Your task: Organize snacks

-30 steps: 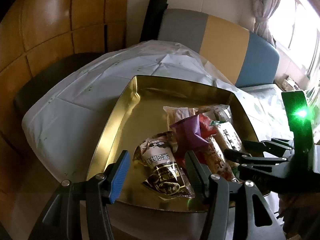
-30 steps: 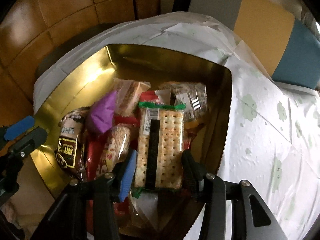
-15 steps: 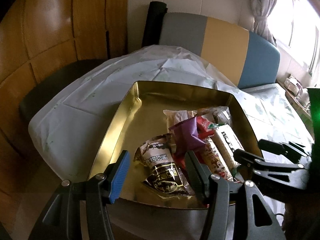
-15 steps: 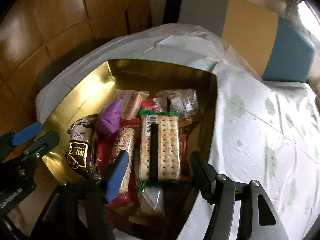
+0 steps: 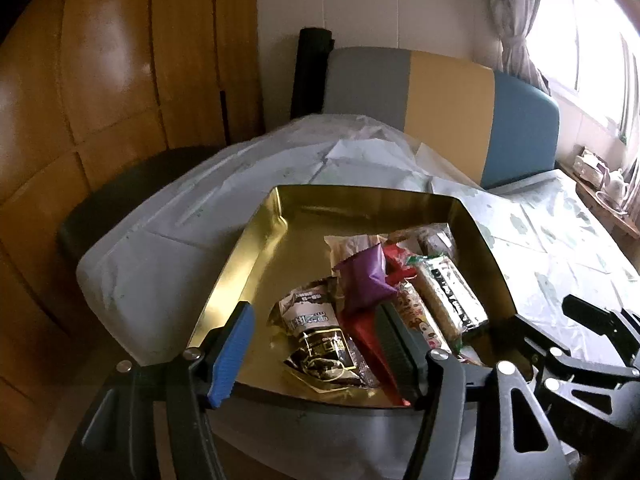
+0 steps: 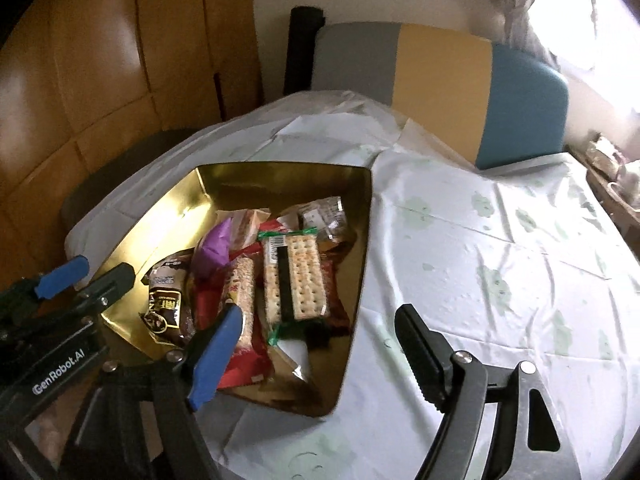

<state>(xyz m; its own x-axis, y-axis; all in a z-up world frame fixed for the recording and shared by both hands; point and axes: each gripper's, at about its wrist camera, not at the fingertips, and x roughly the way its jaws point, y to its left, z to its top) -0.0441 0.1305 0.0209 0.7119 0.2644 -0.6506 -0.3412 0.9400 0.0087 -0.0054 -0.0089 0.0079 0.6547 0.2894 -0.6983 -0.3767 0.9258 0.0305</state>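
Note:
A gold tin tray (image 5: 256, 240) (image 6: 356, 280) sits on the clothed table and holds several snack packs. Among them are a cracker pack (image 6: 296, 280) (image 5: 448, 296), a purple pouch (image 5: 366, 276) (image 6: 216, 248), a brown-and-black bag (image 5: 316, 332) (image 6: 166, 300) and a red pack (image 6: 240, 360). My left gripper (image 5: 316, 352) hangs over the tray's near edge, its jaws opening with nothing pressed between them. My right gripper (image 6: 320, 356) is above the tray's near right corner, jaws also opening and clear of the cracker pack. Each gripper shows in the other's view: the right gripper (image 5: 576, 336), the left gripper (image 6: 86, 276).
A white cloth with pale green prints (image 6: 500, 260) covers the table to the right of the tray. A bench backrest in grey, yellow and blue (image 5: 448, 108) stands behind the table. Wooden panels (image 5: 100, 80) line the left wall, and a window with a curtain (image 5: 520, 20) is at right.
The right gripper let go of the cracker pack, opened and drew back and up; the pack lies in the tray. The left gripper opened wider and pulled back slightly.

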